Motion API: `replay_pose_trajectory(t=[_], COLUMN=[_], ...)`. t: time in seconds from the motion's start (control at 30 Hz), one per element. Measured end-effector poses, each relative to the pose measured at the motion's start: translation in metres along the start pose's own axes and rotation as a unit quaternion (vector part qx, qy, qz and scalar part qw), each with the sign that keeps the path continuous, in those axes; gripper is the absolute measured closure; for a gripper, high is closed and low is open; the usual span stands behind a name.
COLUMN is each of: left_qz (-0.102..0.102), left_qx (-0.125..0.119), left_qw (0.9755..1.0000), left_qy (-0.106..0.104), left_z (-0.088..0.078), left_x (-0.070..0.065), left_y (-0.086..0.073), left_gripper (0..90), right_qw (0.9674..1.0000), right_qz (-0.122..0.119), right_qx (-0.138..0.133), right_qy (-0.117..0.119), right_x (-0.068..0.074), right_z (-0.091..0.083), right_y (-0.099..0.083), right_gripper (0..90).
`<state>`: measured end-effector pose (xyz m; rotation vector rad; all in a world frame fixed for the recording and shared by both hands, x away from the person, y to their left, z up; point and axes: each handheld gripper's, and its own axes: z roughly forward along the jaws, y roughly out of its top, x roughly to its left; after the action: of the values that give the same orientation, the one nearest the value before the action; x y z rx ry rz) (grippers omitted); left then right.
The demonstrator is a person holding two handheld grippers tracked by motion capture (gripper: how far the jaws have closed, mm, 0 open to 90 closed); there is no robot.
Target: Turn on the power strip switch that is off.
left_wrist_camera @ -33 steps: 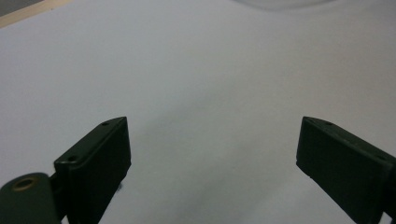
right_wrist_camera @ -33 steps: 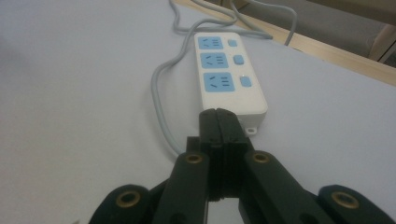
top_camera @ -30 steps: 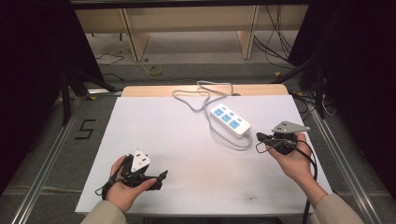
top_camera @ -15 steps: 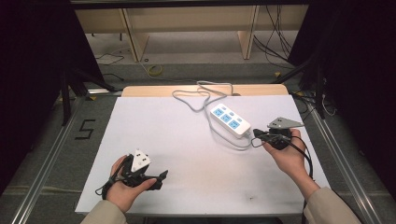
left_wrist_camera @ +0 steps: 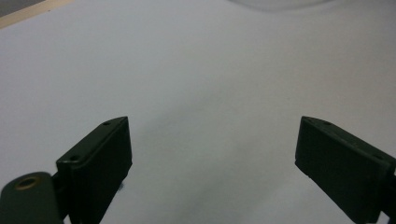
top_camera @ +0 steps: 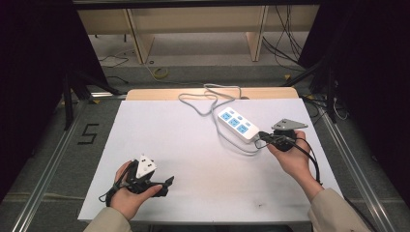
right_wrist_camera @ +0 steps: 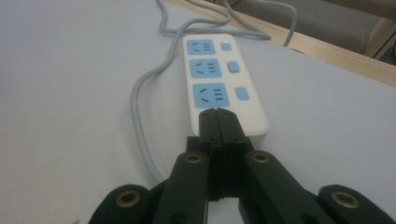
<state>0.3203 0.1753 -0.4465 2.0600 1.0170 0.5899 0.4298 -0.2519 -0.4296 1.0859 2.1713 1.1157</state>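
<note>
- White sheet covers the surface (top_camera: pixel 193 159); a bare wooden strip shows along its far edge, with dark floor, cables and shelf legs beyond, at the top of the high view.
- We note a white power strip (top_camera: pixel 238 124) with three blue sockets lying right of centre in the high view. Its grey cord (top_camera: pixel 209 96) loops toward the far edge and also curls back along the strip's near side.
- Right gripper (top_camera: pixel 263 137): fingers pressed together with nothing between them. In the right gripper view the closed tips (right_wrist_camera: pixel 218 122) sit at the near end of the power strip (right_wrist_camera: pixel 223 84), just short of the nearest socket. Touching or only hovering, we cannot tell.
- We judge the closed, pointed pose suits pushing or pressing, not grasping, perhaps nudging the strip or reaching one of its blue switches.
- Left gripper (top_camera: pixel 167 184): low in the left of the high view, held in the hand, well apart from the strip. The left gripper view shows its fingers (left_wrist_camera: pixel 100 161) spread wide over bare white sheet, holding nothing. We read it as parked and waiting.
- Against the earlier frames: the right gripper has come in toward the strip's end, from a position further right. Left hand and power strip look unchanged.
</note>
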Motion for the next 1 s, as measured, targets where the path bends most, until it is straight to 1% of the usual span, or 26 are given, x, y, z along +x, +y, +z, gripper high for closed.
replay_pose_trajectory(t=[0.23,0.3,0.73,1.0], left_qz=[0.001,0.0,0.002,0.001], left_qx=[0.0,0.0,0.001,0.001], left_qw=[1.0,1.0,1.0,1.0], left_qy=[-0.001,-0.001,-0.002,-0.003], left_z=[0.0,0.0,0.001,0.001], left_x=[0.0,0.0,-0.001,-0.001], left_y=[0.0,0.0,0.001,0.001], left_gripper=[10.3,10.4,10.5,10.6], right_qw=[1.0,1.0,0.9999,0.9999], right_qz=[0.0,0.001,0.009,0.009], right_qx=[0.002,0.006,0.007,0.01], right_qy=[0.0,-0.001,-0.005,-0.004], right_x=[0.001,0.001,-0.005,-0.005], right_z=[0.007,0.011,0.022,0.031], right_y=[0.003,0.004,0.006,0.009], right_gripper=[90.0,90.0,90.0,90.0])
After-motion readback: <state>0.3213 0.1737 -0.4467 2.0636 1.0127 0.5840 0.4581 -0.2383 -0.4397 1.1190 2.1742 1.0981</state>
